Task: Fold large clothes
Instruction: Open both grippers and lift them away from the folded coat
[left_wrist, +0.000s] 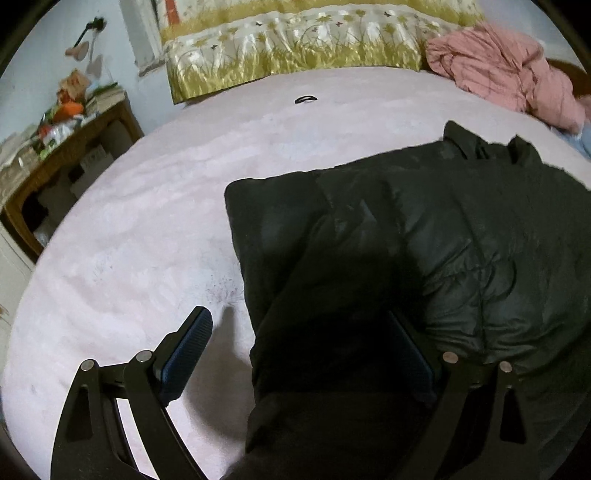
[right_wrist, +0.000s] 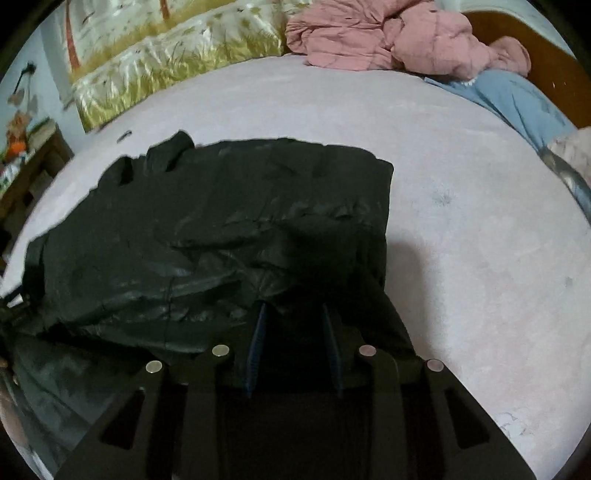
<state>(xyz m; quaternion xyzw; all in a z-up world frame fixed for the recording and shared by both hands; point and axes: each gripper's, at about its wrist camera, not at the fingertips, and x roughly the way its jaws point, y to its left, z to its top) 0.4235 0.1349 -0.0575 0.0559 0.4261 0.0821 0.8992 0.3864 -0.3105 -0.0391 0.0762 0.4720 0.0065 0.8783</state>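
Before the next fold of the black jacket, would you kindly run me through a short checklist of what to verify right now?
1. Black jacket lies on the bed, sides folded in: ok.
2. Left gripper open, near jacket edge between its fingers: ok.
3. Right gripper part open over the near hem; whether its pads still pinch fabric: cannot tell.
4. Bed beyond the collar free for folding: ok; only a small dark ring lies farther off.
5. Pink garment clear of the jacket: ok.

A home bedroom: pink-sheeted bed (left_wrist: 147, 221), floral pillows (left_wrist: 295, 48), cluttered wooden side table (left_wrist: 74, 147)
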